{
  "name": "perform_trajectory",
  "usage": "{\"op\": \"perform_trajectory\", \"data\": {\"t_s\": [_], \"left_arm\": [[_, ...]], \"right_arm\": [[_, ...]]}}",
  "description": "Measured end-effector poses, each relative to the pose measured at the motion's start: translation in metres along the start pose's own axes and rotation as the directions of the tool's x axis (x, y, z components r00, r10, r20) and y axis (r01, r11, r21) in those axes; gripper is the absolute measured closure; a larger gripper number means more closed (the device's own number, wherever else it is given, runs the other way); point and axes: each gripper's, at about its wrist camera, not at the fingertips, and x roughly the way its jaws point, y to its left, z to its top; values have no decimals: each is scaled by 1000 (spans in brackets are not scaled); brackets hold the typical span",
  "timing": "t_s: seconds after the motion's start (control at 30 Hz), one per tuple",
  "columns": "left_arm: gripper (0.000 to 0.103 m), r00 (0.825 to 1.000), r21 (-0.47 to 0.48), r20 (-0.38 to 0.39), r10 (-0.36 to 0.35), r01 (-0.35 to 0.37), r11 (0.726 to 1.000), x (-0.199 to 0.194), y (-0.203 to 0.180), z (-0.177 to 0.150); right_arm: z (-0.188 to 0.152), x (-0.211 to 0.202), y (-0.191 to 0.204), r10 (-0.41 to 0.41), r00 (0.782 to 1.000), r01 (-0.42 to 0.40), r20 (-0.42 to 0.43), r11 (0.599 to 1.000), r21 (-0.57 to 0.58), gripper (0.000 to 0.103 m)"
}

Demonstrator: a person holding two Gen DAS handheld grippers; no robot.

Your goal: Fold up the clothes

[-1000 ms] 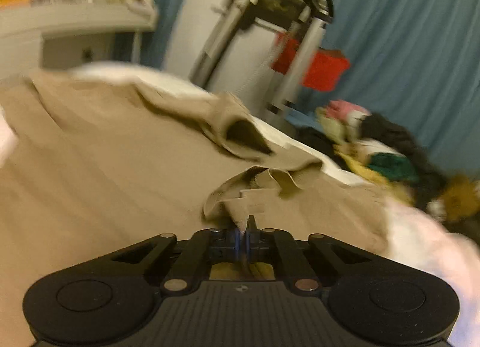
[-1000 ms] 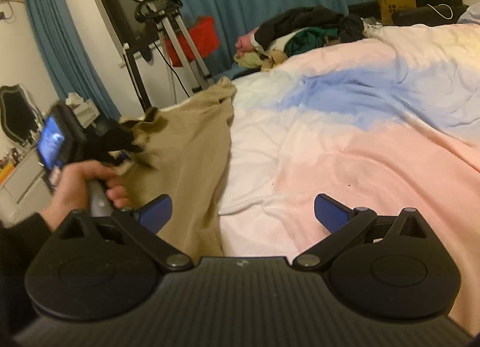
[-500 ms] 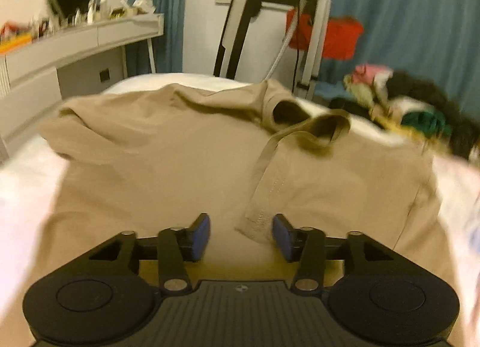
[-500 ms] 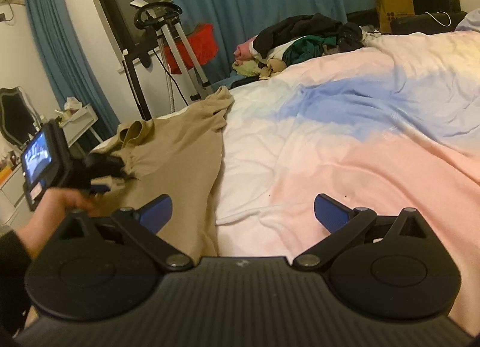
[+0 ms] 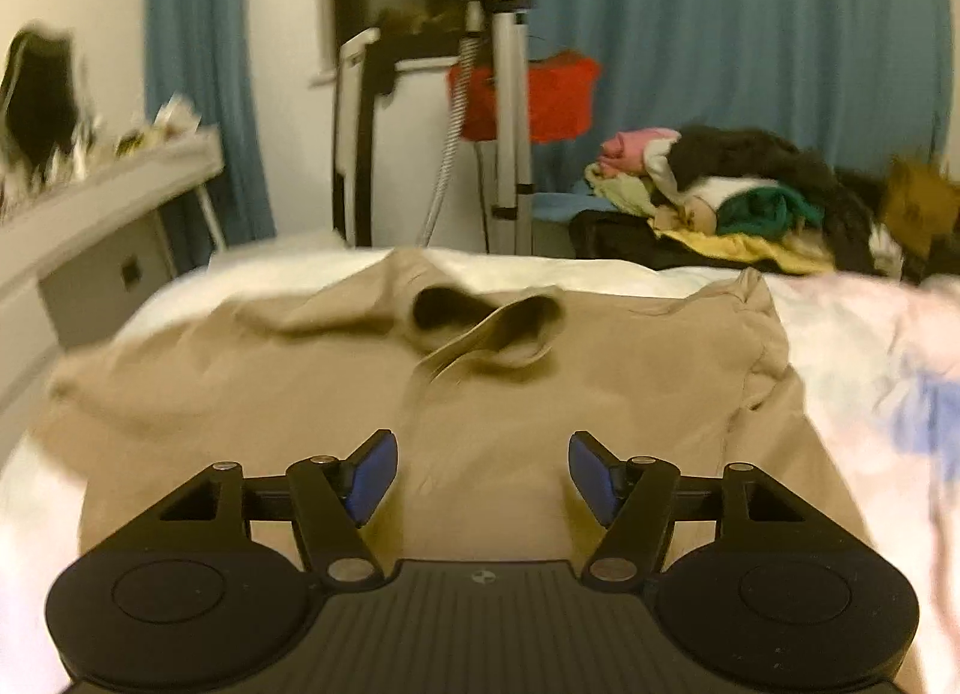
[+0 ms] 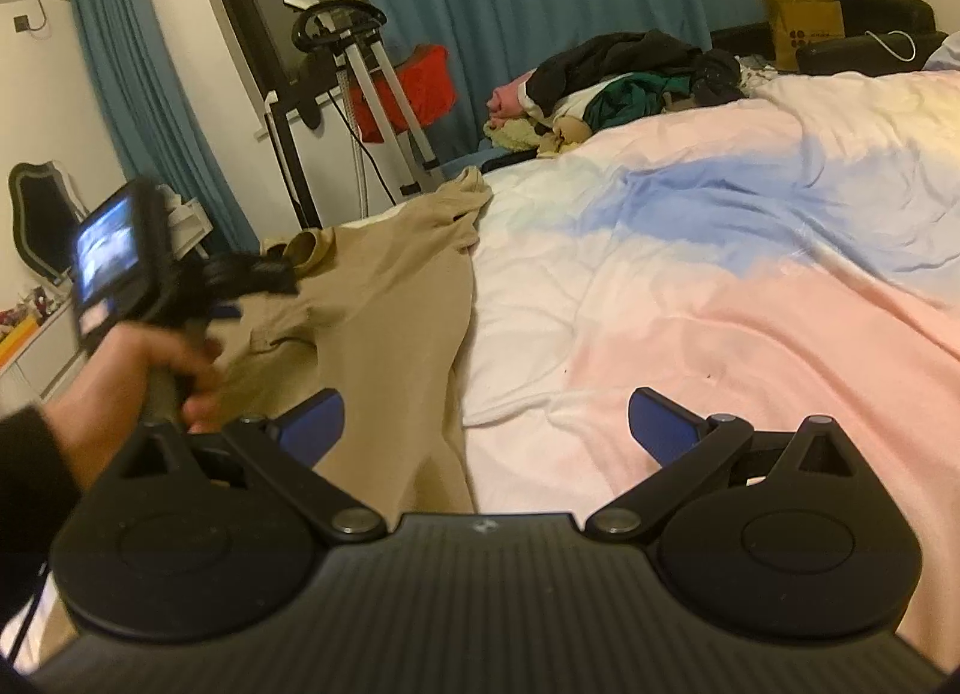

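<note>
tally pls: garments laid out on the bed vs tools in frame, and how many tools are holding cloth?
Tan shirt spread on the bed: 1
Tools, left tool and right tool: 2
Tools holding cloth: 0, both are open
Total counted: 3 things. The clothes pile past the bed is too jumbled to count.

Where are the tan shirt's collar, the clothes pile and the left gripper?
tan shirt [image 5: 504, 328], left wrist view, on its collar.
clothes pile [image 6: 630, 76], right wrist view, dark top garment.
left gripper [image 5: 483, 475], left wrist view, between open jaws.
</note>
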Motion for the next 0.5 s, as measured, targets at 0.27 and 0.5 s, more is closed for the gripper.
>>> {"op": "perform_trajectory", "data": {"t_s": [0.27,0.5], "left_arm": [[24,992,-35,-37,124,-125,992,85,16,31],[21,996,-35,6,90,-89,995,46,36,37]], "right_arm": [[-4,11,-4,-61,995,62,74,998,-6,0],[-2,27,-1,-63,993,66,97,997,-26,0]]}}
